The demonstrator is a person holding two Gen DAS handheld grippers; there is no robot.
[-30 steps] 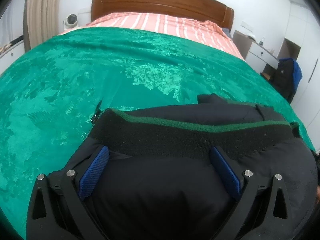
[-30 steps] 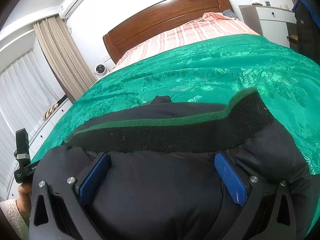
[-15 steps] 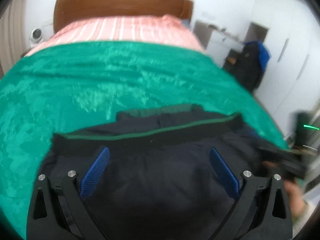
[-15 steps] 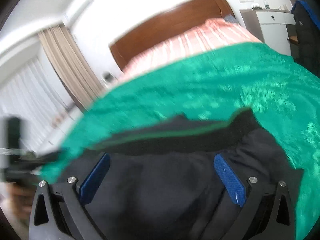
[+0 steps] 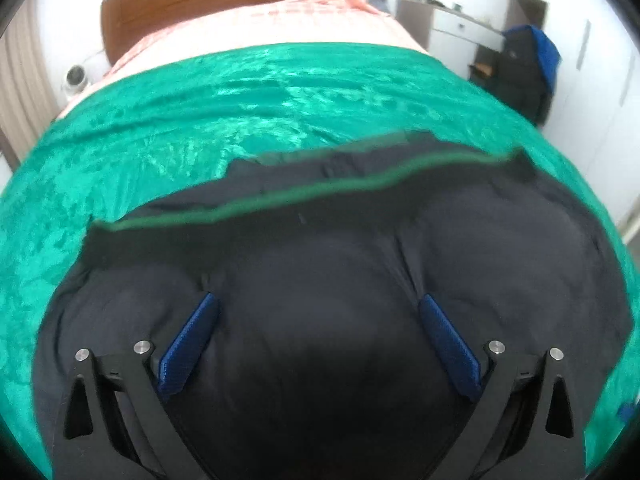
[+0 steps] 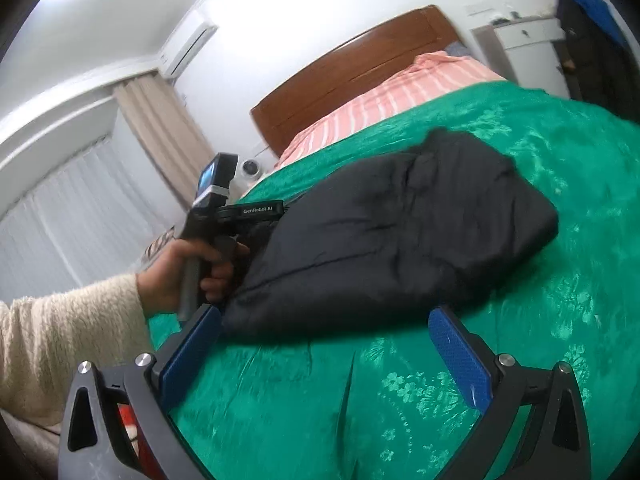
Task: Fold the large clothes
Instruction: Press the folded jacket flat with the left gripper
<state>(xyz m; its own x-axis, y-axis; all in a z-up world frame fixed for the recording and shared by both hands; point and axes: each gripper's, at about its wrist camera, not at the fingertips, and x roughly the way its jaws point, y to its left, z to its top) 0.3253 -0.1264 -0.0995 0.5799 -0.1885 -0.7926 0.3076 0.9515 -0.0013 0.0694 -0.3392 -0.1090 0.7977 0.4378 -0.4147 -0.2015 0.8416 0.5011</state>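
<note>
- Across the bed [image 6: 400, 400], a green patterned bedspread [image 5: 200, 120] covers most of the surface; striped pink bedding [image 6: 400, 96] lies beyond it, against a wooden headboard [image 6: 352, 68].
- Curtains [image 6: 160, 128] hang on the far wall beside the headboard, with an air conditioner [image 6: 188, 46] mounted above them.
- Black padded jacket [image 6: 400, 224]: lies bunched in a thick bundle on the bedspread. Its black hem band with green edging [image 5: 280, 200] is visible in the left wrist view.
- Left gripper [image 5: 316, 344]: jaws set wide, pressed down onto the jacket, the padding bulging up between the blue pads [image 5: 188, 344]. I cannot tell whether fabric is actually pinched.
- Right gripper [image 6: 324, 356]: jaws wide, holding nothing, over bare bedspread just short of the jacket's near edge.
- Person's left hand [image 6: 188, 268], in a cream sleeve [image 6: 60, 332], grips the left gripper's handle at the jacket's side.
</note>
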